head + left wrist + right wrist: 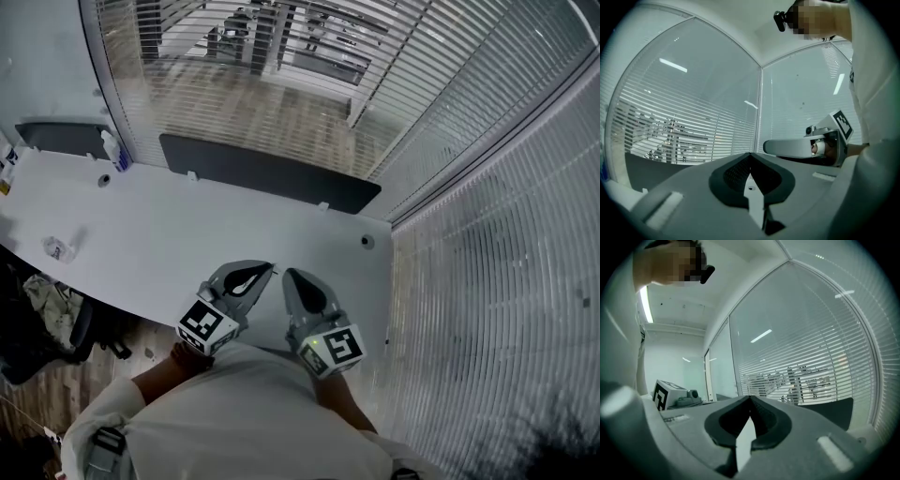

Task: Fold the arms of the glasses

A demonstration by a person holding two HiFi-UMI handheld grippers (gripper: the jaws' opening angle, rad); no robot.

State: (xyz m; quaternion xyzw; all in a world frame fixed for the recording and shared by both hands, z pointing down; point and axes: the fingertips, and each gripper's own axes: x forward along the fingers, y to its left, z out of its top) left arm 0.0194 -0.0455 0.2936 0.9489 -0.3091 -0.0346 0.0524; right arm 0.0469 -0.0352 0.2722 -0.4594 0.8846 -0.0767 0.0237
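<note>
My left gripper (261,272) and right gripper (290,277) hang side by side close to my body, over the front edge of the white table (187,244). Both point level toward the glass wall. In the left gripper view the jaws (750,155) meet at their tips with nothing between them. The right gripper view shows the same, its tips (750,399) closed and empty. A small clear object (58,248), possibly the glasses, lies on the table far to the left; it is too small to tell. The right gripper (801,146) also shows in the left gripper view.
Dark partition panels (267,173) stand along the table's far edge, with a small bottle (116,152) at the left. A cable grommet (367,242) sits near the right corner. Glass walls with blinds (487,281) close the back and right. A chair (56,323) stands lower left.
</note>
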